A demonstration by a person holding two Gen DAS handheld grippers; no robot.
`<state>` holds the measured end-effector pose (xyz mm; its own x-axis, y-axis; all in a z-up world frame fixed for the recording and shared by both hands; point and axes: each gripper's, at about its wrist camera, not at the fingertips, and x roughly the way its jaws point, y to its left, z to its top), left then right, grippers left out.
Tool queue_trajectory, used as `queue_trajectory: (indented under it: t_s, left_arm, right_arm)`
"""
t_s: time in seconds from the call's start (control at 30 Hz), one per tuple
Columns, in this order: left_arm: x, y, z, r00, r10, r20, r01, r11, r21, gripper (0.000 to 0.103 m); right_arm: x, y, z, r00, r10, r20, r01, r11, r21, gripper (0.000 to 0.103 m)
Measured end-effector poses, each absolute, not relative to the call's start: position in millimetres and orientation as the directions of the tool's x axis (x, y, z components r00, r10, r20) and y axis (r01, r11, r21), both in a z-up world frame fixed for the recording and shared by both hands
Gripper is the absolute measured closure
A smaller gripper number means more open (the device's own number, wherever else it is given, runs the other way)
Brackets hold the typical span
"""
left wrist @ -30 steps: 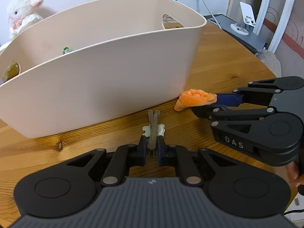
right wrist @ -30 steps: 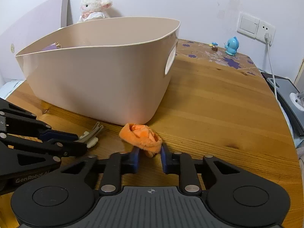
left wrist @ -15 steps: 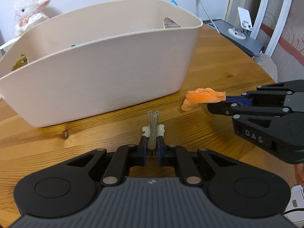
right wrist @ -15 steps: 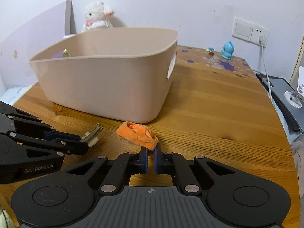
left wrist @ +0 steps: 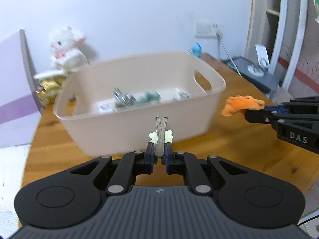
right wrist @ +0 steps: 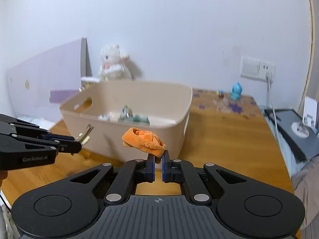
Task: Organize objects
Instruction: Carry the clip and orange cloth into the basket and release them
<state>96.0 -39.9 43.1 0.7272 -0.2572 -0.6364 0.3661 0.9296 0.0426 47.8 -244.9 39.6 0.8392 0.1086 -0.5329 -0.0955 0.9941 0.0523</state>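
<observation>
Orange plush cloth (right wrist: pixel 144 141), soft and light, hangs pinched by its edge in the right hand-held gripper (right wrist: pixel 158 158); the left hand-held gripper (left wrist: pixel 159 153) clamps what is probably a grey metal clip (left wrist: pixel 161 137), at 12 o'clock.

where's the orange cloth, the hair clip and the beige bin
orange cloth (right wrist: pixel 143 141), right wrist view, middle of the folds
hair clip (left wrist: pixel 161 137), left wrist view, its metal prong
beige bin (left wrist: pixel 139 131), left wrist view, near wall

Black gripper (right wrist: pixel 158 158) linkages, silver rivets, blue pads (right wrist: pixel 151 164), ribbed grey housing.

Items inside the basket (left wrist: pixel 215 83) are too blurred to identify; its base is hidden.
</observation>
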Motion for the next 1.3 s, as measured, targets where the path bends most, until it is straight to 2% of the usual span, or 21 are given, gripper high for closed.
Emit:
queue_trajectory:
  t_s: [0.3,0.57,0.7,1.03,1.3]
  left_arm:
    - [121,-18,83,0.801,-0.216,-0.558,0.303,0.95,0.068,0.091]
    - [174,-24,85,0.81,-0.163,-0.564,0.262,0.96,0.099,0.091]
    - [205,-30,70,0.789,-0.121,-0.602,0.243,0.962,0.125,0.091]
    - [257,-31,29,0.668,-0.09,-0.739,0.233,0.968,0.093,0.091]
    - [268,-38,9,0.599,-0.073,-0.797,0.275,0.954,0.12,0.09]
  right_arm:
    - [73,-240,76,0.89,0.1,-0.445,-0.078,0.995,0.066,0.097]
    - [119,-235,91,0.899,0.069,-0.432,-0.051,0.997,0.052,0.097]
    - [145,-231,88,0.887,0.053,-0.459,-0.044,0.999,0.031,0.097]
    - [194,-203,58,0.819,0.016,-0.574,-0.05,0.998,-0.043,0.097]
    - [228,-197,20,0.695,0.02,-0.719,-0.09,0.994,-0.059,0.097]
